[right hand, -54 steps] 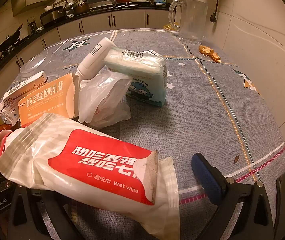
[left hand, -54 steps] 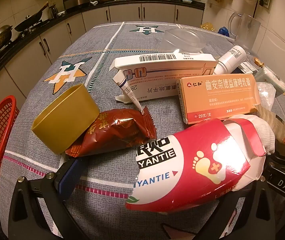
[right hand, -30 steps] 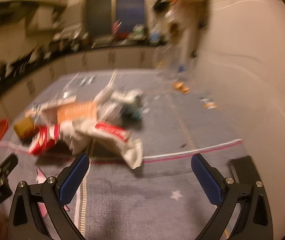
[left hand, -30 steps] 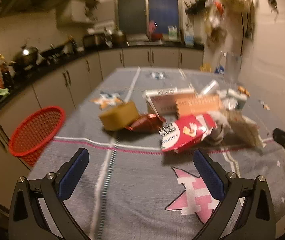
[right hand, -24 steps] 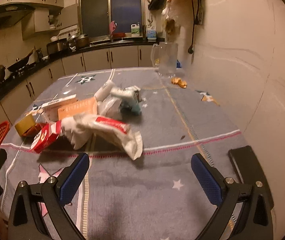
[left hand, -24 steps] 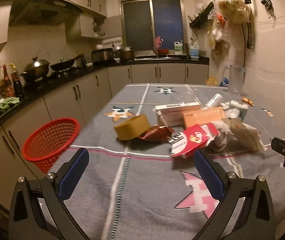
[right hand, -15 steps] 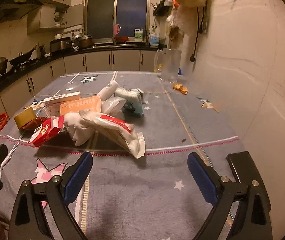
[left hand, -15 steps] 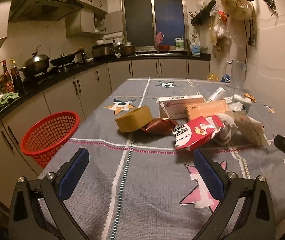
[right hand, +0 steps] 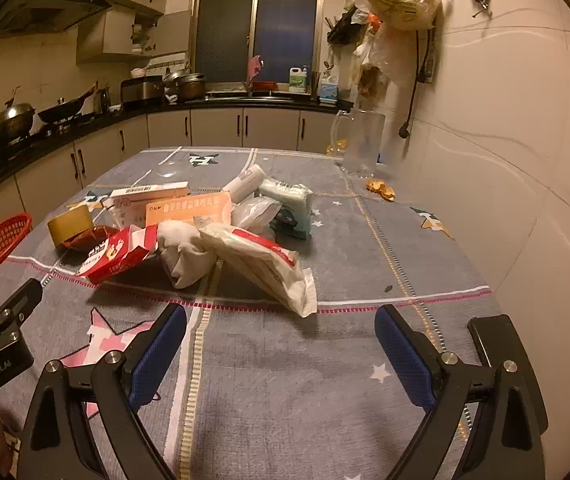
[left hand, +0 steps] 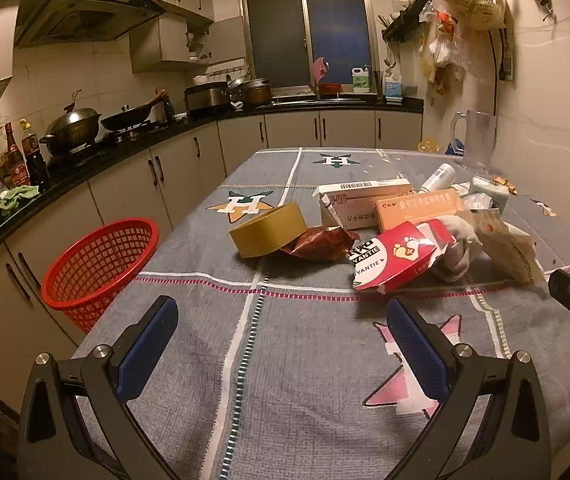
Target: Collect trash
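Your worktop (left hand: 205, 360) stretches ahead of both grippers under a grey cloth. The basket (left hand: 97, 264) stands off its edge, ahead-left of your left gripper (left hand: 283, 344). The trash pile lies well ahead of both: wipes pack (right hand: 261, 264), red carton (left hand: 397, 256), tape roll (left hand: 269, 230), and what looks like a foil wrapper (left hand: 321, 242). Your left gripper and right gripper (right hand: 281, 340) are both released, nothing between their fingers.

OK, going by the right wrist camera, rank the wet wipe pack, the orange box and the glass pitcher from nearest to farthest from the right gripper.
1. Wet wipe pack, just ahead of the right gripper, centre.
2. Orange box, mid-table, to the left.
3. Glass pitcher, far end, by the right wall.
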Available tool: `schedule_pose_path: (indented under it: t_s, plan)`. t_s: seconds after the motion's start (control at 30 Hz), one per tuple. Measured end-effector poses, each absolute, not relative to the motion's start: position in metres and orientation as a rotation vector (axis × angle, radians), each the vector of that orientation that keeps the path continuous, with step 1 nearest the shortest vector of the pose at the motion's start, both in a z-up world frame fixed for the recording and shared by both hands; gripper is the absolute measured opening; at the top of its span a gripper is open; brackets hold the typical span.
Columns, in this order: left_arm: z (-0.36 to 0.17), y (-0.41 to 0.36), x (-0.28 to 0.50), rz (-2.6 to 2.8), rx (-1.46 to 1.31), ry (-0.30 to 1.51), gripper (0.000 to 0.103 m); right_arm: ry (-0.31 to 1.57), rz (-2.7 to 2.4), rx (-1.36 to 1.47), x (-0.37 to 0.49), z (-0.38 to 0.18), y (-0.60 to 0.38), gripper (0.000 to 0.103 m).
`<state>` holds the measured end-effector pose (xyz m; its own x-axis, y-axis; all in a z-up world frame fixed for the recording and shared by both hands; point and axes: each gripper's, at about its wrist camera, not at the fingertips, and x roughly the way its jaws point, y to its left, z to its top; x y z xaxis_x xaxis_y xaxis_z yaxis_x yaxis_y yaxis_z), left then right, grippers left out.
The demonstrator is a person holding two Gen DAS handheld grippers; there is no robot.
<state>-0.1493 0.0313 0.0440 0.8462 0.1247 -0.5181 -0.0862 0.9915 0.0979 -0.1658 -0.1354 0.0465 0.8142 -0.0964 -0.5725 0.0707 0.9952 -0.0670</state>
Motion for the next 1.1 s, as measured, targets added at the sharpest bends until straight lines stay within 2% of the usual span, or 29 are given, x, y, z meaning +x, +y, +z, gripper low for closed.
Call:
schedule_pose_path:
  t_s: [1.1]
  plan:
    - [0.035,0.033,-0.148,0.121,0.078,0.565,0.103,0.648,-0.06,-0.054,-0.161,0.036,-0.132,0.097]
